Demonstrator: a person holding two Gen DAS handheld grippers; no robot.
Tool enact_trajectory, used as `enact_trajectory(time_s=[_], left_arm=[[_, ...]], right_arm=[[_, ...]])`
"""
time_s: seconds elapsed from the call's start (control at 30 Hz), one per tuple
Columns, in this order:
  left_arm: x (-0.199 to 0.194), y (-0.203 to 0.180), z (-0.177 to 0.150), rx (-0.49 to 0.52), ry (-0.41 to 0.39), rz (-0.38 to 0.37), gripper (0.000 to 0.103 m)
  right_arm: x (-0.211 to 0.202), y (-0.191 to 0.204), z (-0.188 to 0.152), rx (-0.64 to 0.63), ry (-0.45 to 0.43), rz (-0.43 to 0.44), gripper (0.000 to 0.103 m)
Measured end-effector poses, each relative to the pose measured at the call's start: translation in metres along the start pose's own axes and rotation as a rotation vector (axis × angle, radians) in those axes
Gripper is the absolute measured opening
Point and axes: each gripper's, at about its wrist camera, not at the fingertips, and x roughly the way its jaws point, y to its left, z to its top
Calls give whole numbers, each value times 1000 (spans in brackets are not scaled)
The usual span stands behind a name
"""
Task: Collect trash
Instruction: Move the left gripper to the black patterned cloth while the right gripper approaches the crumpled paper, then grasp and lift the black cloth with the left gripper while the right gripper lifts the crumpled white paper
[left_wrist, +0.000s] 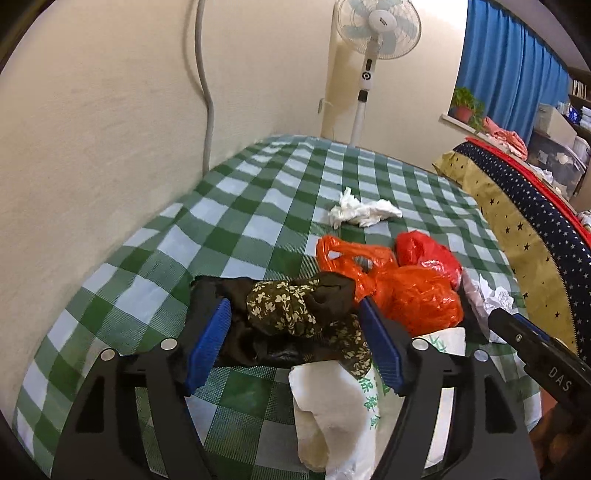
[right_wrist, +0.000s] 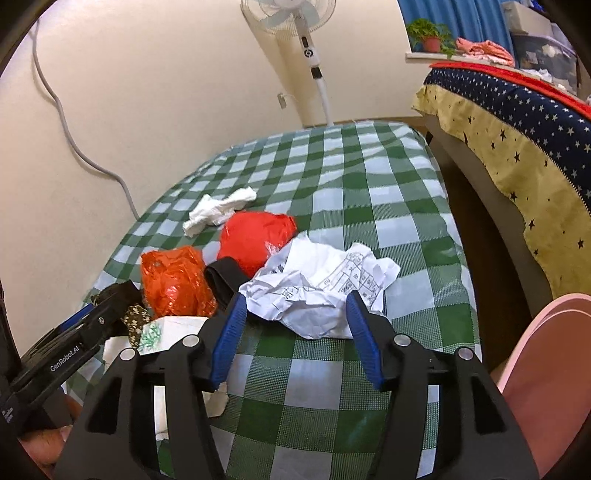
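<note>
Your left gripper (left_wrist: 295, 332) hangs over the near end of the green-checked bed (left_wrist: 258, 192), jaws spread wide, and the dark floral cloth (left_wrist: 284, 306) sits right in the gap between the blue pads (left_wrist: 210, 343). The pads stand clear of it on both sides, so nothing is gripped. Just below that cloth, a white bag with green print (left_wrist: 343, 402) trails toward the bed's near edge, passing under the right-hand pad.

Over to your right gripper (right_wrist: 295, 328): jaws about half spread, and the crumpled printed paper (right_wrist: 317, 288) lies between the fingertips, its near edge in the gap. The left pad looks very close to the paper's edge (touching or not, I can't tell), but it isn't pinched.

Beyond the paper, toward the middle of the bed, the red plastic bag (right_wrist: 255, 240) bulges up, and the orange plastic bag (right_wrist: 173, 280) lies beside it on the wall side, with a black strap-like piece (right_wrist: 221, 280) between them. Farther still, toward the far end, a wad of white tissue (right_wrist: 218, 210) lies on its own, well apart from both grippers.

A pink seat (right_wrist: 546, 369) stands off the bed's right edge, a star-print cover (right_wrist: 517, 122) drapes the neighbouring furniture, and a pedestal fan (right_wrist: 295, 22) stands past the far end.
</note>
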Motion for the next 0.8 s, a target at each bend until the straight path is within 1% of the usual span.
enact_trajectory(time_s=[0.07,0.1,0.13,0.17,0.23,0.27,0.33,0.37,0.4,0.5,0.63,0.8], left_arm=[[4,1,-1,-5,13,-4,68],[6,2,-1,-11,21,-7,63],[7,4,-1,-22,28,-10,58],[9,6,-1,-31,33,-14,57],[10,9,-2,-43,40,-21,49],[11,9,-2,-43,43,-24,48],[11,11,-2,-49,46,-32,42],[11,11,-2,-51,47,-34,41],[10,12,-2,-53,45,-37,38],[6,14,0,-56,34,-39,34],[-4,14,3,-58,0,-35,31],[-13,11,8,-50,-29,-46,31]], right_arm=[[3,-2,1,7,11,1,53],[4,-3,1,12,17,3,47],[6,-5,1,21,25,7,39],[7,-7,1,34,33,11,35],[10,-13,0,61,48,25,22],[11,-15,0,70,53,29,19],[12,-18,0,87,56,38,11],[12,-19,0,92,53,40,9],[11,-19,0,92,50,42,6],[8,-16,-1,81,38,45,4],[0,-16,-1,74,20,42,4],[-16,-11,-1,53,-1,32,4]])
